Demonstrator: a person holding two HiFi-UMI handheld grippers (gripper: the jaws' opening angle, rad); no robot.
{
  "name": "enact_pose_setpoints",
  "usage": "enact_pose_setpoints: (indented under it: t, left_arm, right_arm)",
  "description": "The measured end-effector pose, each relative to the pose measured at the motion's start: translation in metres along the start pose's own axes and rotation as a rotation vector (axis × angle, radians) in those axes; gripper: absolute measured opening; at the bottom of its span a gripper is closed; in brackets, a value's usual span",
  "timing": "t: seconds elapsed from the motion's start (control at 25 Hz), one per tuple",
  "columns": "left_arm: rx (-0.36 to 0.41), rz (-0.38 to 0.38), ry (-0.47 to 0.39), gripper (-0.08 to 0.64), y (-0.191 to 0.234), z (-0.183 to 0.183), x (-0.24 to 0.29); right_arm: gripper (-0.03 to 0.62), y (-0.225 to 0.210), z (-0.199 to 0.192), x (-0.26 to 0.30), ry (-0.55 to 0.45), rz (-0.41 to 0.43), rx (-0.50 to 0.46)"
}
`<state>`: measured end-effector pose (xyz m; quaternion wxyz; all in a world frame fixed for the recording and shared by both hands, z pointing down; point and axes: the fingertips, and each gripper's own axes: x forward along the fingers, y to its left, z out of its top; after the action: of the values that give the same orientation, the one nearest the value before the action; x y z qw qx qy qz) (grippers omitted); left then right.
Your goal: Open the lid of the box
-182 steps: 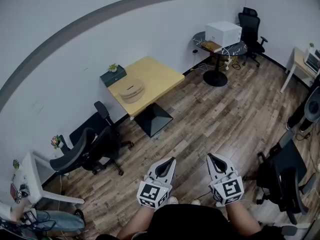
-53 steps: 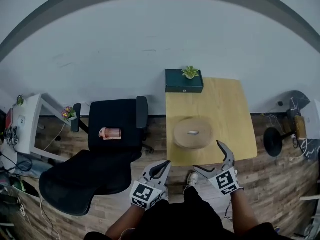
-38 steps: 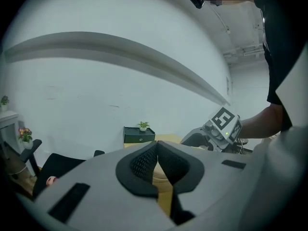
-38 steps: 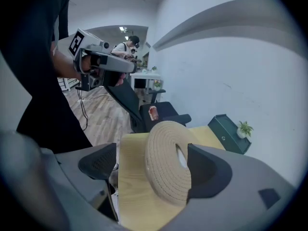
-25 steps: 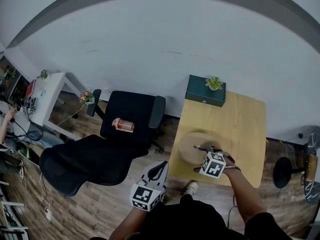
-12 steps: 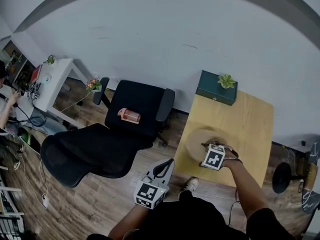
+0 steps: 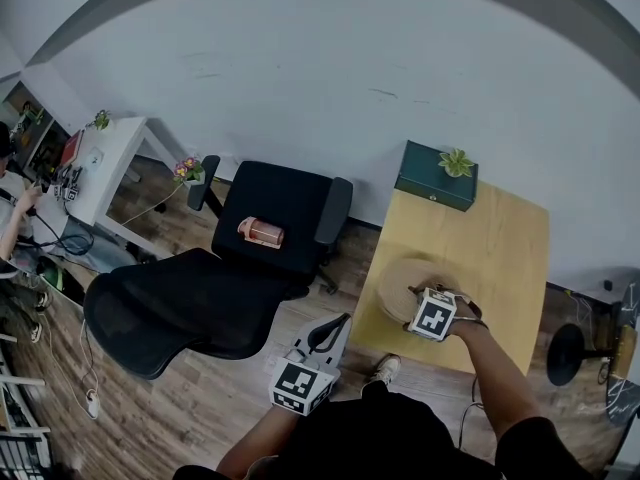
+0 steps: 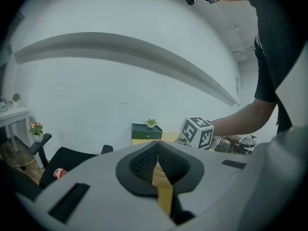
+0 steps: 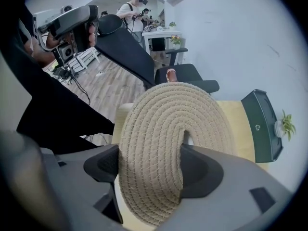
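Woven pale rope, coiled in tight rings and cross-stitched with thin thread, makes up the round lid of the box. A small opening sits near its middle. It lies at the near left part of the yellow wooden table, well apart from the dark green case against the wall.

From where I stand, the right gripper points steeply down onto it. Its jaws have just been closing, and now one pad presses the lid's outer rim while the other sits at the central opening, clamping that stretch of rope between them. I cannot tell whether the lid has lifted off the box.

The left gripper hangs off the table beside the person, jaws together with nothing between them.
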<state>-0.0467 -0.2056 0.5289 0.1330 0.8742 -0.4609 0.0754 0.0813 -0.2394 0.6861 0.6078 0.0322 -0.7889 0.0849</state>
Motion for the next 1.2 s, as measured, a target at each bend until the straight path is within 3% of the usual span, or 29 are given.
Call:
enact_pose_setpoints:
  t: [0.44,0.68,1.2]
  left_arm:
    - [0.019,-0.054,-0.004,0.018,-0.005,0.006,0.006]
    - [0.031,-0.111,0.001,0.018,-0.021,0.006,0.017]
    - [0.052,-0.247,0.007,0.019,-0.075,0.009,0.058]
  right_arm:
    - [0.377,0.004,-0.001,-0.035,-0.033,-0.134,0.032]
    - [0.377,0.013,-0.024,-0.058,-0.010,-0.203,0.050]
    - [0.377,0.029,-0.135,-0.079,0.032,-0.229,0.238]
